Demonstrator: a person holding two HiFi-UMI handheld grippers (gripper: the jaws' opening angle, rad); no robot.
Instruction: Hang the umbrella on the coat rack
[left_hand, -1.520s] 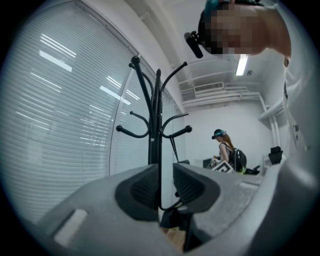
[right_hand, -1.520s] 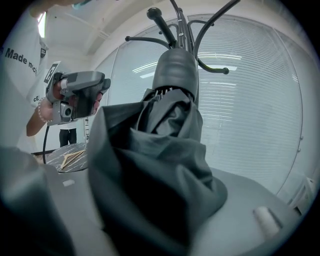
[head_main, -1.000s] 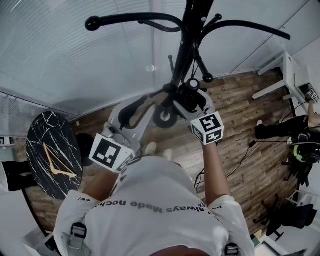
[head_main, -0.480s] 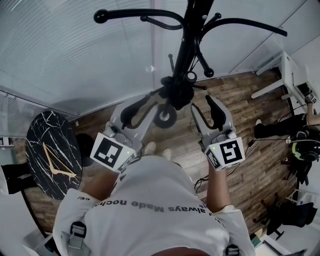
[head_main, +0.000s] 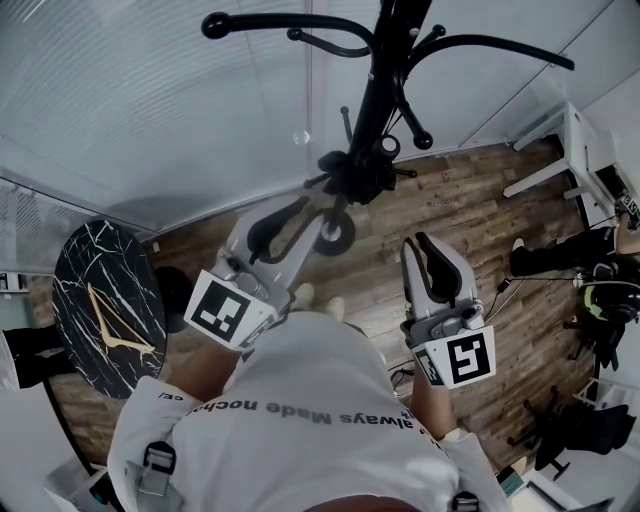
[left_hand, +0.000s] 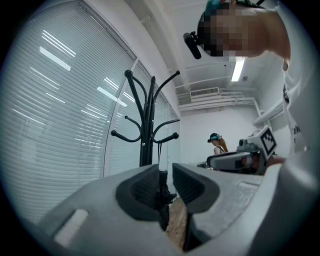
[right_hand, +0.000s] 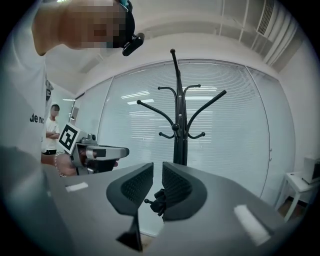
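Observation:
The black coat rack (head_main: 378, 90) stands before me against a blinded glass wall. A folded black umbrella (head_main: 355, 178) hangs bunched against its pole, under the lower hooks. My left gripper (head_main: 322, 200) reaches level to it, with its jaws shut on a thin part of the umbrella (left_hand: 162, 192). My right gripper (head_main: 418, 243) is drawn back to the right and lower, well apart from the umbrella (right_hand: 159, 200). Its jaws are closing and stand almost together, with nothing between them. The coat rack (right_hand: 179, 125) shows beyond them.
A round black marble table (head_main: 105, 300) stands at the left. A white desk (head_main: 575, 150) and a seated person (head_main: 610, 290) are at the right, with cables on the wooden floor. Another person (right_hand: 51, 130) stands in the background.
My right gripper let go of the umbrella, pulled back to the right and toward me, and brought its jaws nearly together. The left gripper and the umbrella stayed in place.

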